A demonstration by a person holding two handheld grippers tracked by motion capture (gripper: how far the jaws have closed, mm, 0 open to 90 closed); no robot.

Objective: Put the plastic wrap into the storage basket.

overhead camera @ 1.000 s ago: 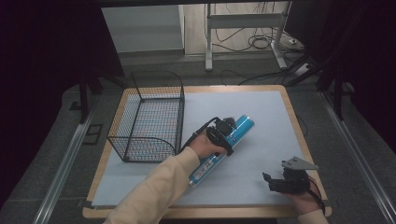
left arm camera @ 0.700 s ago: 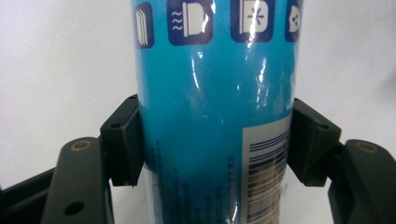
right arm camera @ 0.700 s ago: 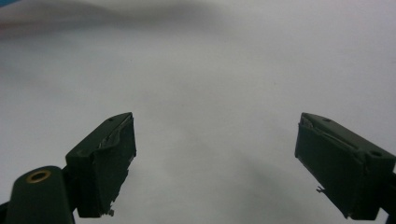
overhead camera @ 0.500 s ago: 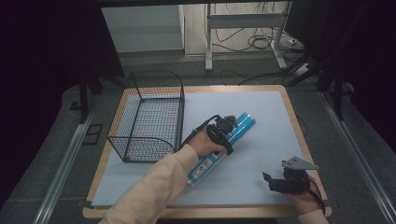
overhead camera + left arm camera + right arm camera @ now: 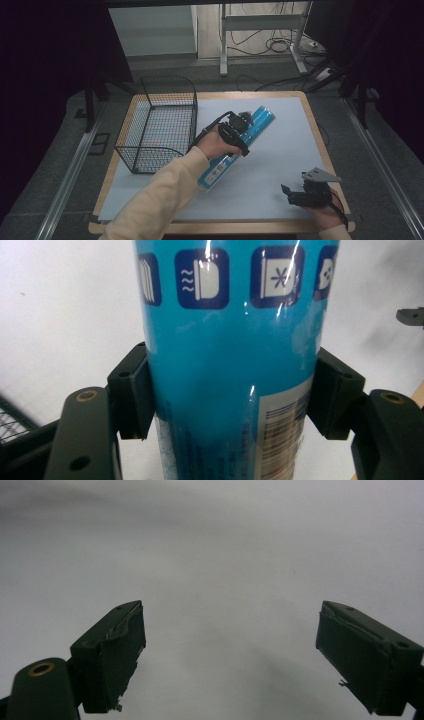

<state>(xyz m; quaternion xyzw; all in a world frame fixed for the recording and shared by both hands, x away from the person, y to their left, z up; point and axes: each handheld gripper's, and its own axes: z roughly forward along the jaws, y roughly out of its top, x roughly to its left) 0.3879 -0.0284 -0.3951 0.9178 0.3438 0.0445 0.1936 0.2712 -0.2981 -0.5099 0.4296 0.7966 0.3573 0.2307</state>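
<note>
Beside the wire basket (image 5: 159, 131) | our left hand-held gripper (image 5: 239, 131) pinches blue tube (image 5: 240, 142), grasped, not yet basketed | right hand-held gripper (image 5: 296, 196) spread, idle

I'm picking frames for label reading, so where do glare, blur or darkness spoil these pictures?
Left gripper view: white glare streaks cross the blue tube, though its icons read clearly, and the barcode is soft. Right gripper view: the right gripper has soft-edged pads over a featureless white mat, shaded at the top. High view: the table is evenly lit, the surroundings nearly black.
</note>
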